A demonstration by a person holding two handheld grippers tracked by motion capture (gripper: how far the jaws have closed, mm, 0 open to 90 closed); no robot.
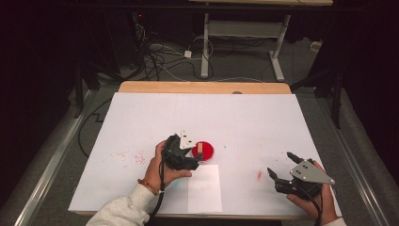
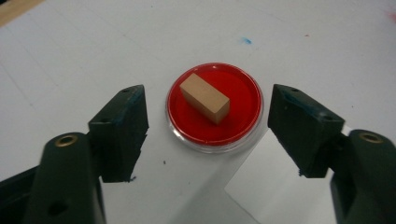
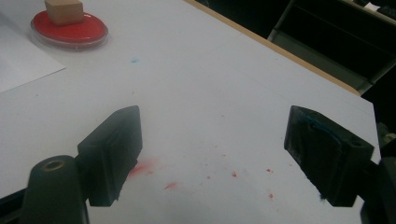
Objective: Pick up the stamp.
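Wooden block (image 2: 205, 98) lies on the red ink pad (image 2: 214, 108). Left gripper (image 2: 208, 122) hovers above it, jaws apart and clear of the block. Right gripper (image 3: 212, 156) stands open over the white sheet (image 3: 224, 93), holding nothing.

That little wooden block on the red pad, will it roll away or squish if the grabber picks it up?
The wooden block has flat sides, so it probably won't roll. It looks solid, likely stiff and light. Its underside may carry red from the ink pad.
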